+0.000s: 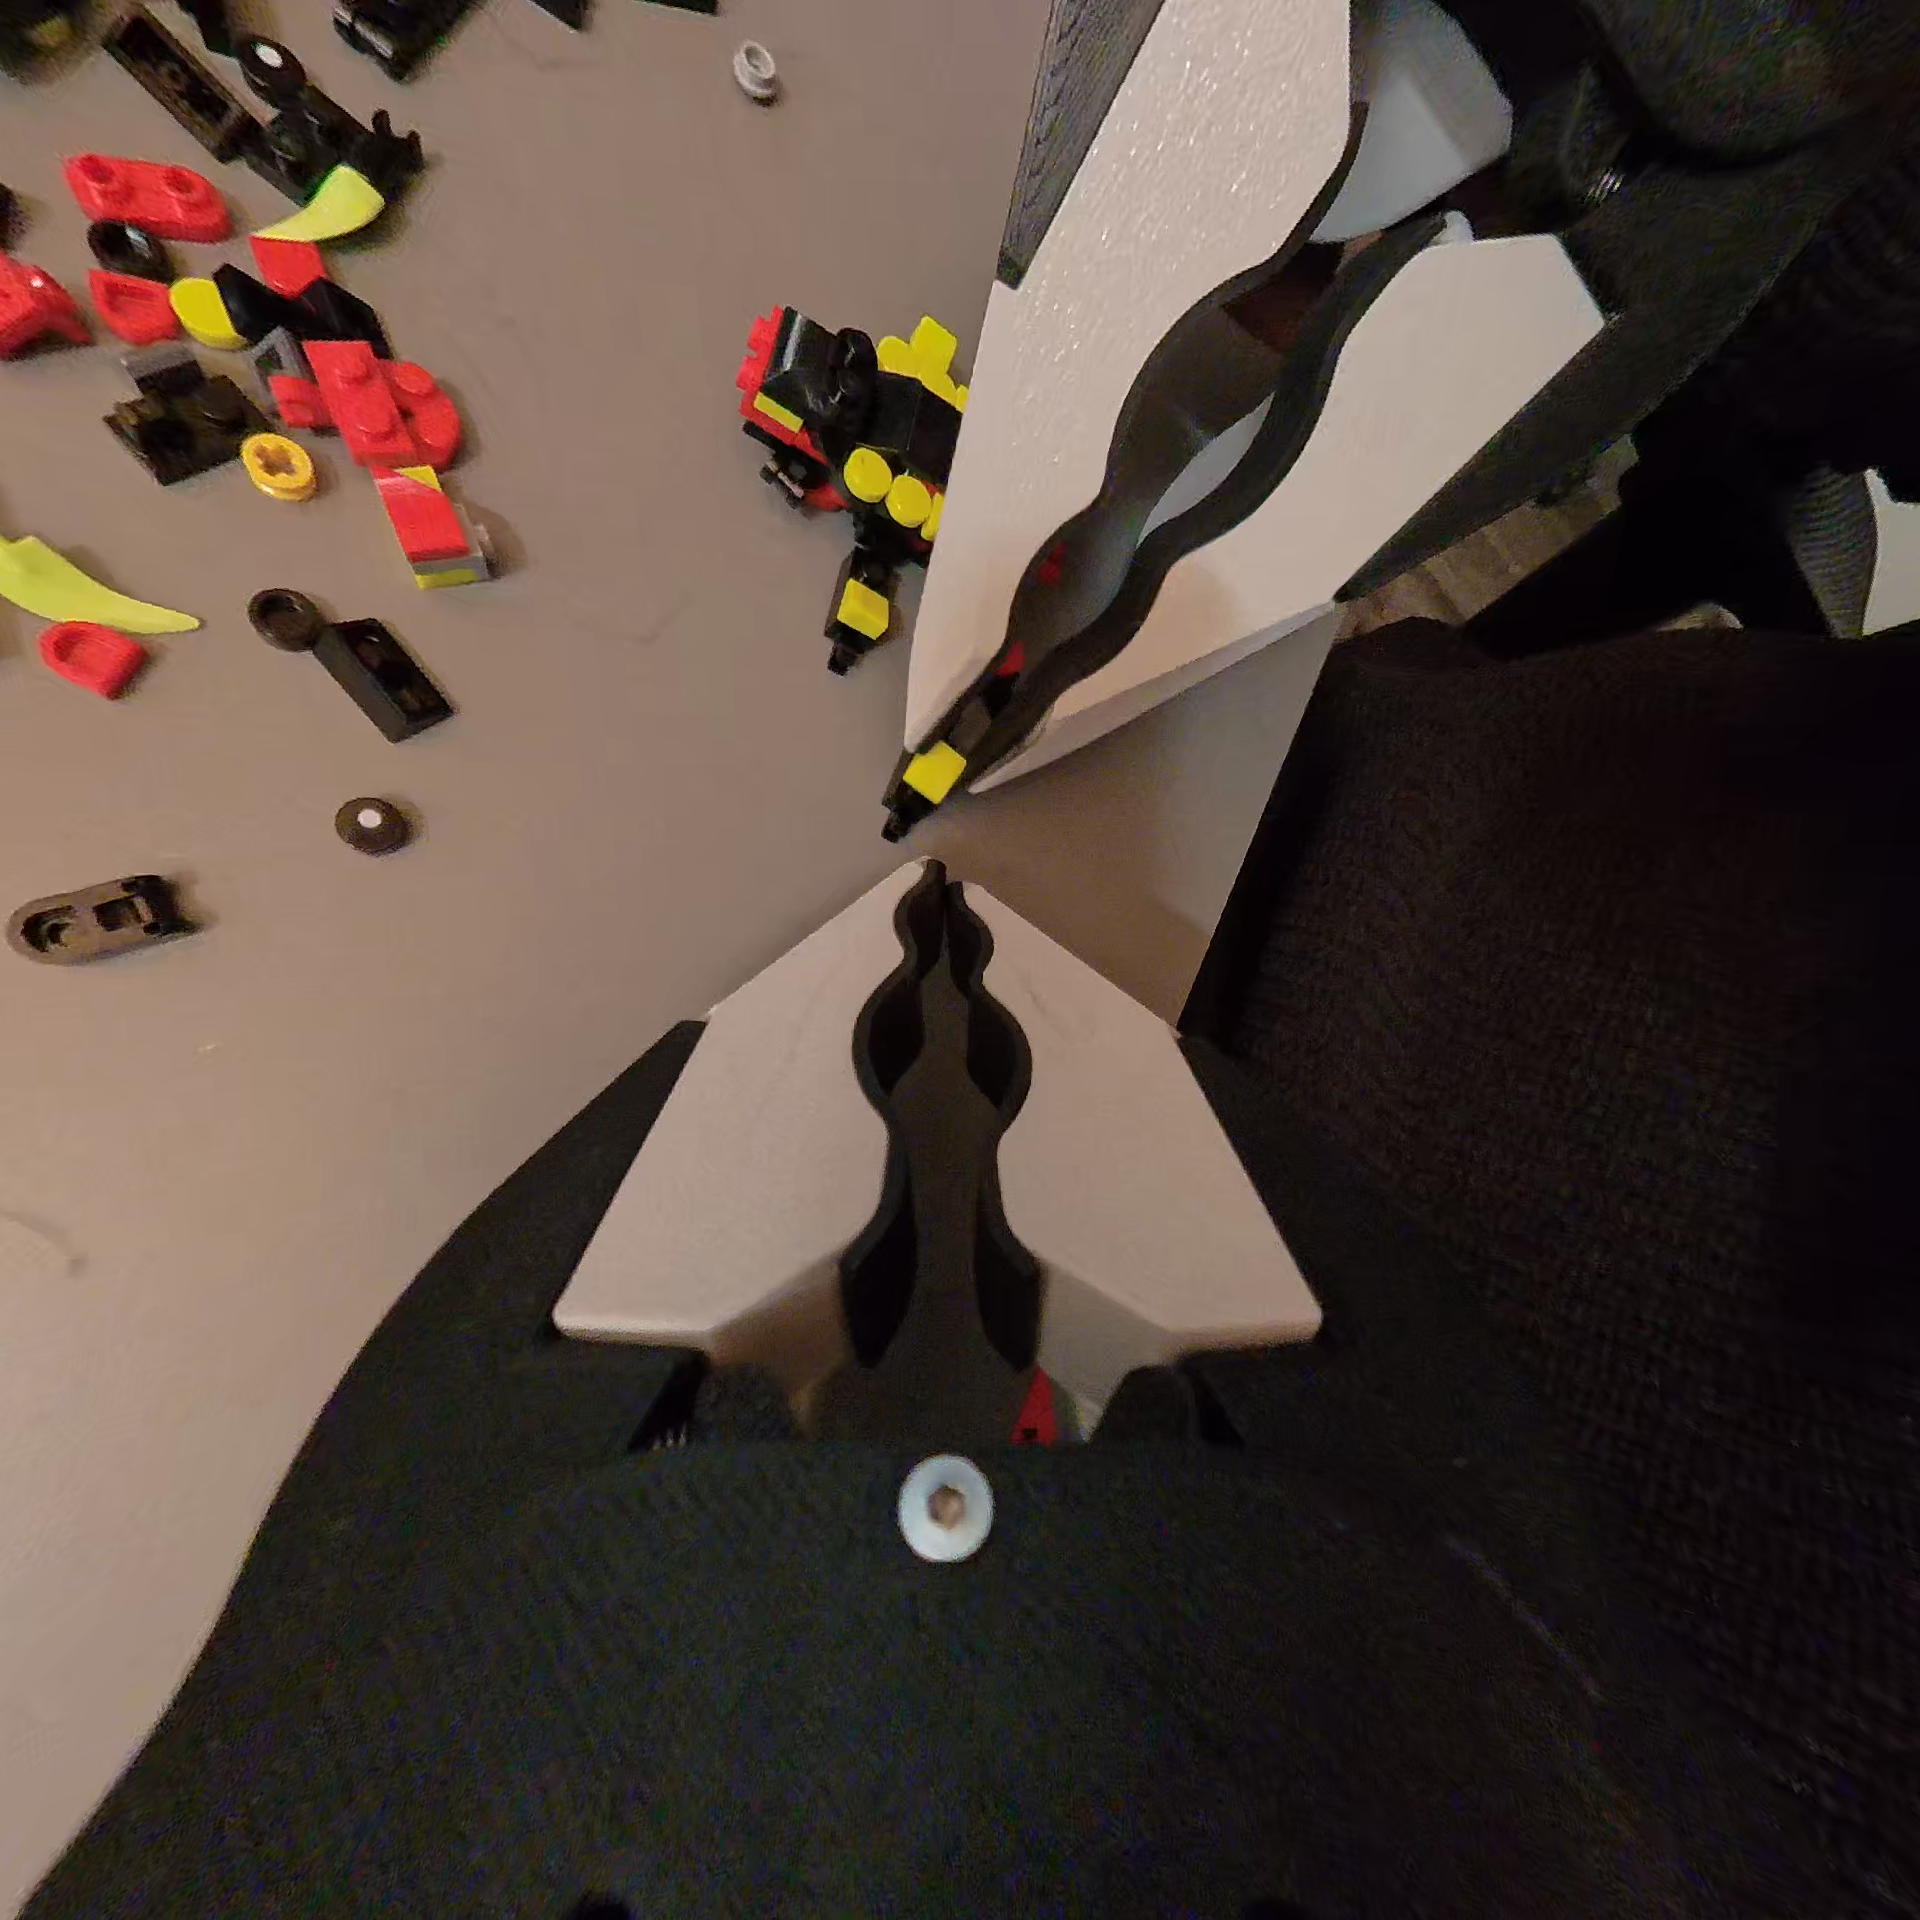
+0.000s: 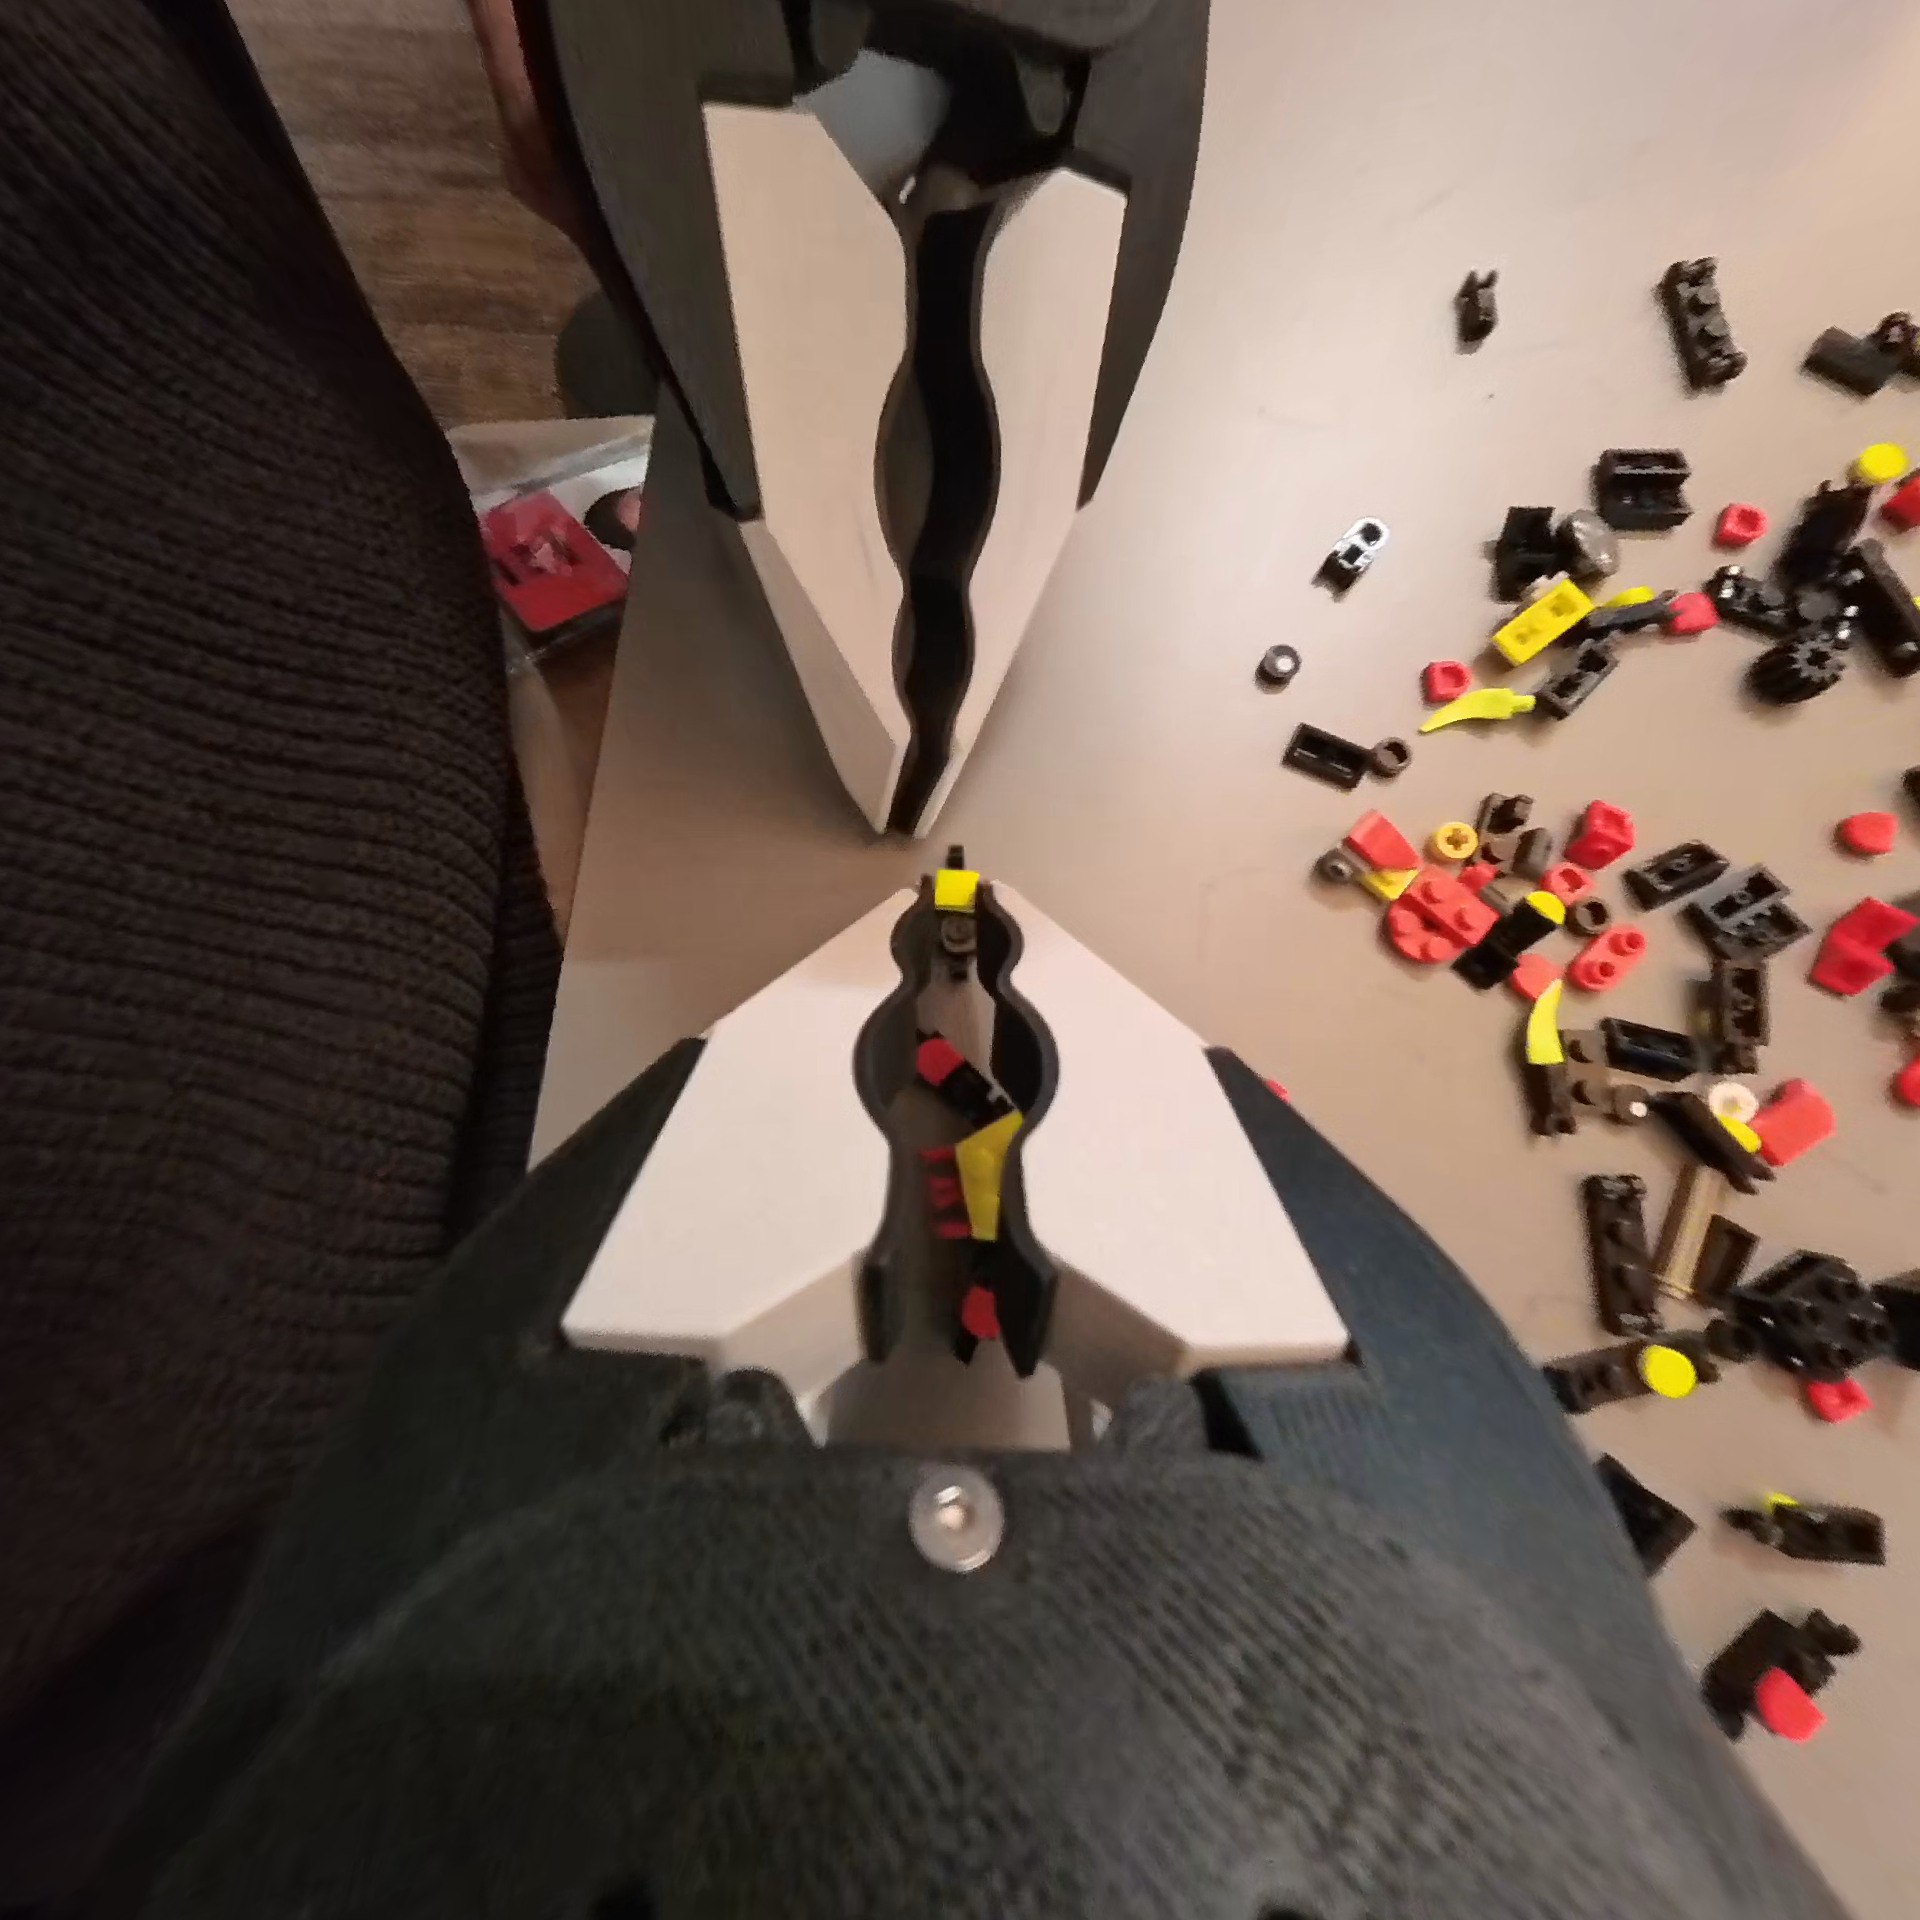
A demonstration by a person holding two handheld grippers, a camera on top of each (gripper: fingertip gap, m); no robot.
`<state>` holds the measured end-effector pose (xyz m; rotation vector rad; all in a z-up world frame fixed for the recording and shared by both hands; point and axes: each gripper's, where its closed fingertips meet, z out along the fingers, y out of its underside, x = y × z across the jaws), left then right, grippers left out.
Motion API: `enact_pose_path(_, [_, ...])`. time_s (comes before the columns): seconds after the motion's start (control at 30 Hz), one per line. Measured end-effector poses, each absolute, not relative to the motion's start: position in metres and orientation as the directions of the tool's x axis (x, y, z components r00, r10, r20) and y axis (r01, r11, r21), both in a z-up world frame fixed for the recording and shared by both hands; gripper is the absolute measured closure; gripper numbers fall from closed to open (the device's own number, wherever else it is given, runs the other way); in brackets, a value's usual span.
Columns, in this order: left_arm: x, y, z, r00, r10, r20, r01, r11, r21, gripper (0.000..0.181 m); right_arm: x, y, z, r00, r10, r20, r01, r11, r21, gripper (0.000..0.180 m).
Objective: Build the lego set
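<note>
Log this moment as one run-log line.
left tongs: shut, empty | right tongs: shut on black-and-yellow lego subassembly | tips facing, apart | partly built model: on table

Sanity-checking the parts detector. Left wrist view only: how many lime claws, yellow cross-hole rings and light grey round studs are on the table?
Lime claws: 2
Yellow ring: 1
Grey stud: 1
Total: 4

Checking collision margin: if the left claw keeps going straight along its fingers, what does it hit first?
Most likely the lego piece held in the right claw. Its black and yellow tip sticks out right ahead of the shut left claw, with a small gap showing. Depth is unclear, so it might pass just beside.
</note>
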<state>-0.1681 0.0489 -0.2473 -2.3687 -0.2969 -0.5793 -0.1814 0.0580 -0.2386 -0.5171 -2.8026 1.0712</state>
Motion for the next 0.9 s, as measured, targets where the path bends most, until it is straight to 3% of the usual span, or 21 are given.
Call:
enact_pose_path(0.47, [-0.1670, 0.0524, -0.2502, 0.867, 0.063, 0.494, 0.367, -0.752, -0.548, 0.181, -0.1815, 0.0574, -0.2415, -0.958, 0.287, -0.025, 0.240, 0.748, -0.619, 0.173])
enact_pose_path(0.9, [-0.1675, 0.0545, -0.2502, 0.846, 0.082, 0.527, 0.403, -0.746, -0.530, 0.181, -0.1820, 0.0557, -0.2441, -0.988, 0.155, 0.001, 0.134, 0.862, -0.489, 0.174])
